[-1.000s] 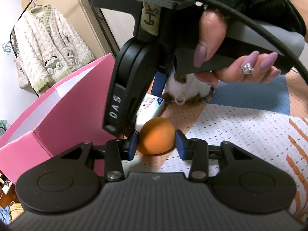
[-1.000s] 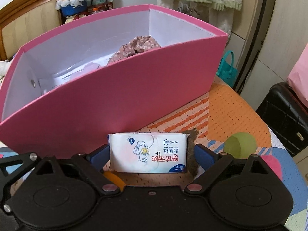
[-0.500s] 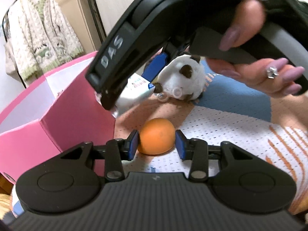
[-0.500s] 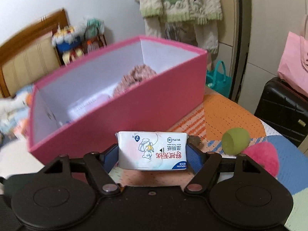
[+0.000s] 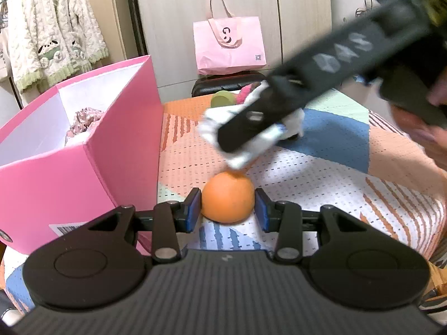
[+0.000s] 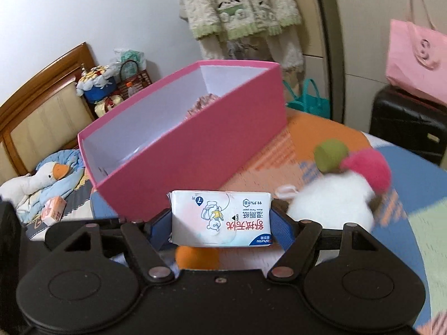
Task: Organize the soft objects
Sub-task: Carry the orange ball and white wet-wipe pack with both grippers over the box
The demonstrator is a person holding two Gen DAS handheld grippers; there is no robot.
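Carrying toward the pink box (image 6: 195, 150), right tool (image 6: 220, 220) clamps the wipes pack (image 6: 220, 217); left tool (image 5: 227, 208) grips the orange ball (image 5: 227, 198).

Box (image 5: 83, 167) left of ball (image 5: 227, 199); bag (image 5: 229, 44) behind, on suitcase (image 5: 223, 85).

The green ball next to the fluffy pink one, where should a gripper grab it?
Grip the green ball across its round middle, probably coming from above with one finger on each side. Its right side sits against the pink pompom and the white plush lies just in front, so a low approach would likely bump them. One side looks cut flat, so squeeze the curved sides.
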